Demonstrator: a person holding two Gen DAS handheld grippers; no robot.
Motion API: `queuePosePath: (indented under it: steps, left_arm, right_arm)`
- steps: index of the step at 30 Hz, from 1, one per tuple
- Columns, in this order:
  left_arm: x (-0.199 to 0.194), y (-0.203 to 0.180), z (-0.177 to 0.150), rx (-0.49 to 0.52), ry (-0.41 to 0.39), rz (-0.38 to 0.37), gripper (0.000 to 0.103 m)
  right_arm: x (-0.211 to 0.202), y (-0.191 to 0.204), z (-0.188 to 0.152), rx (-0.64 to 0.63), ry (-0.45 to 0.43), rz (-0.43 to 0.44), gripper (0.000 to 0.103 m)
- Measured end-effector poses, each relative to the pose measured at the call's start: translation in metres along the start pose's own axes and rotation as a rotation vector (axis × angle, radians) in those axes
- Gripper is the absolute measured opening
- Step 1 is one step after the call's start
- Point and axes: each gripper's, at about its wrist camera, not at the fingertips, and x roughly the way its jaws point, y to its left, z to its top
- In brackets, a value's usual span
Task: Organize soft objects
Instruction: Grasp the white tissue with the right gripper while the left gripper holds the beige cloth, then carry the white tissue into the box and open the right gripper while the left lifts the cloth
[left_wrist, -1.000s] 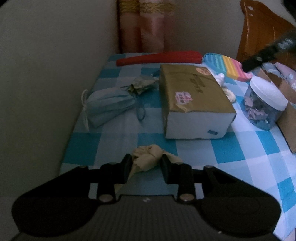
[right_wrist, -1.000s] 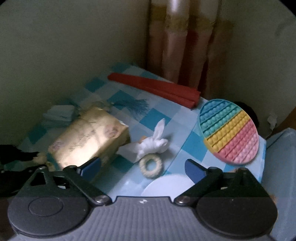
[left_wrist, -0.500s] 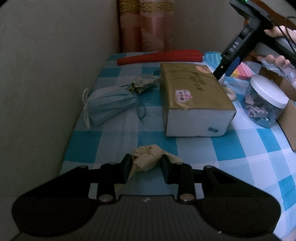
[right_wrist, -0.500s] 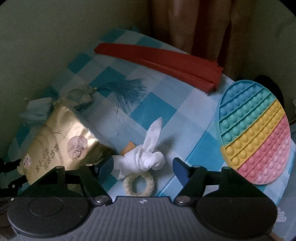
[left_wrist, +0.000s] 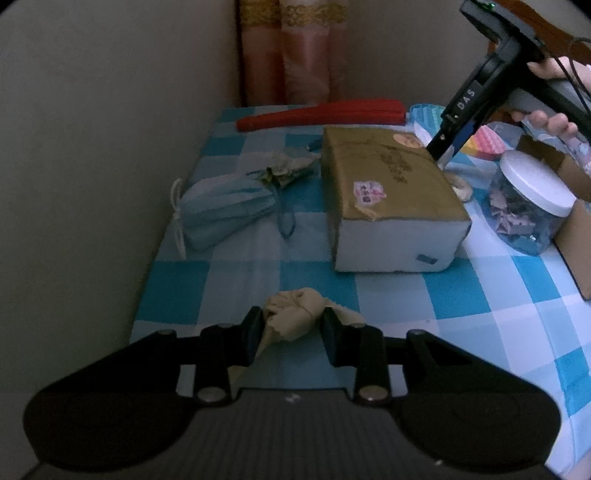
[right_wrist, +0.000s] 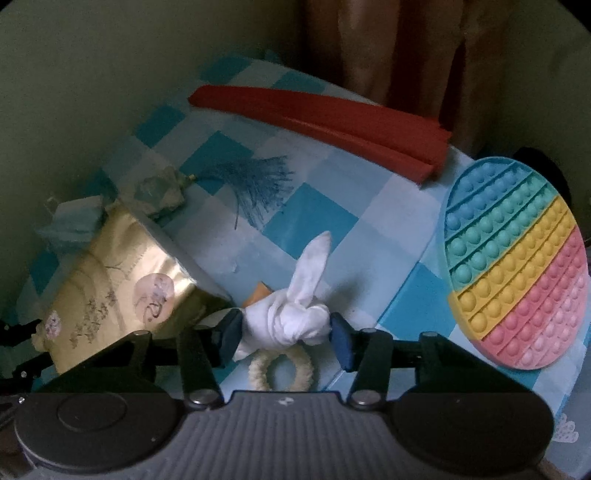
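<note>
Since a moment ago: right gripper (right_wrist: 285, 334) has dropped over the white knotted cloth (right_wrist: 291, 314), and its jaws have just been closing, with the cloth between them.
Left gripper (left_wrist: 291, 328): narrow, clamped on a crumpled beige cloth (left_wrist: 295, 310) at the near edge of the checked tablecloth (left_wrist: 229, 280).
Far left: a blue face mask (left_wrist: 225, 210) lies by the wall, apart from both grippers.
Middle: a gold tissue pack (left_wrist: 388, 184) sits close beside the white cloth.
Right gripper: blue pads touch both sides of the knot, so it looks gripped.
Beneath the knot: a pale woven ring (right_wrist: 282, 369), seemingly tied to the cloth.
Far right: a rainbow bubble mat (right_wrist: 517, 266), clear of the grip.
Risk: the knot is soft and rounded, so a light squeeze may let it slide out on lifting.
Risk: the dangling ring could catch the tissue pack and drag it.
</note>
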Motion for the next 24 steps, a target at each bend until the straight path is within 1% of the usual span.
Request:
queuePosePath:
  steps: [4,7,13,15,18,21,24]
  left_arm:
    - [-0.012,-0.003,0.002,0.021,-0.012,-0.01,0.033]
    - [-0.025,-0.006,0.002,0.041,-0.028,-0.017,0.033]
    - [-0.052,-0.012,0.001,0.07,-0.06,-0.021,0.033]
    - [-0.06,-0.014,0.0,0.083,-0.065,-0.03,0.033]
    - [-0.07,-0.02,-0.001,0.107,-0.072,-0.044,0.033]
    - [-0.08,-0.026,-0.001,0.132,-0.079,-0.057,0.033]
    - [-0.088,-0.033,0.0,0.148,-0.086,-0.075,0.033]
  right_arm:
    - [-0.018,0.004,-0.005,0.02,-0.029,-0.007,0.056]
    - [-0.034,0.01,-0.011,0.031,-0.055,-0.027,0.056]
    - [-0.088,0.021,-0.029,0.051,-0.131,-0.049,0.056]
    - [-0.109,0.027,-0.041,0.054,-0.151,-0.056,0.056]
    - [-0.139,0.038,-0.062,0.04,-0.176,-0.088,0.056]
    - [-0.165,0.044,-0.089,0.05,-0.205,-0.098,0.056]
    - [-0.183,0.044,-0.119,0.074,-0.221,-0.118,0.056]
